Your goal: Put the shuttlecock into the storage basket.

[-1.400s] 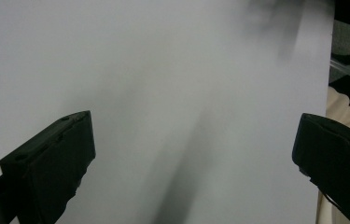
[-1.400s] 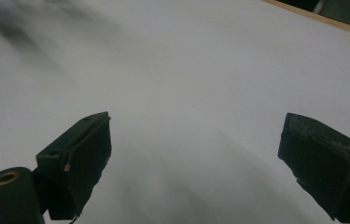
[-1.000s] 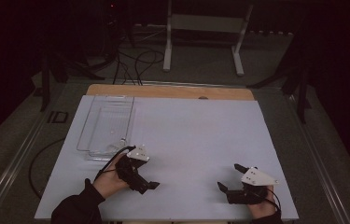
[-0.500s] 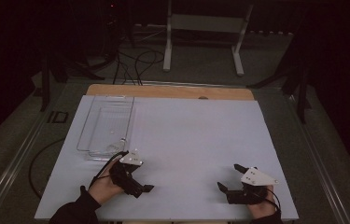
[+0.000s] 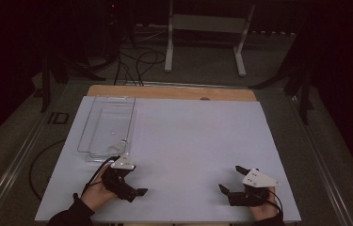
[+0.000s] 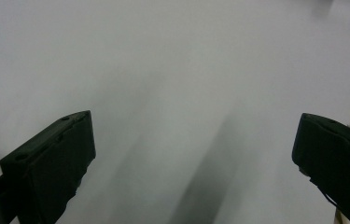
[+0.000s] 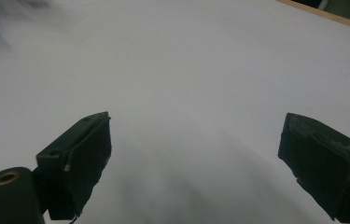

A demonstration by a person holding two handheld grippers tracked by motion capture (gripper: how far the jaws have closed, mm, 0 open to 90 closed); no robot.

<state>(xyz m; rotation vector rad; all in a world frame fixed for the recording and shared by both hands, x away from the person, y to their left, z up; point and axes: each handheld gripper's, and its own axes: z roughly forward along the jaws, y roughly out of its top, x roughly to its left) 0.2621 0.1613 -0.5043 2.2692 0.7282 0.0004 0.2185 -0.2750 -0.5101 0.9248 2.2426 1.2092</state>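
Note:
My left gripper (image 5: 134,184) rests low over the white sheet (image 5: 193,141) near the front left, held by a hand in a dark sleeve. Its jaws stand wide apart in the left gripper view, so the left gripper (image 6: 196,140) is open with only bare sheet between them. Near the front right corner, my right gripper (image 5: 229,178) points left. It is open too, and in the right gripper view the right gripper (image 7: 196,140) has nothing between its jaws. A clear plastic tray (image 5: 108,123) lies at the back left, just beyond the left gripper.
A wooden table edge (image 5: 169,92) shows beyond the sheet's far side. White stand legs (image 5: 204,42) and cables (image 5: 136,61) are on the floor behind the table. The sheet's front edge runs just below both hands.
The left gripper has drawn back a little toward the front edge and to the left. The right gripper has stayed in place.

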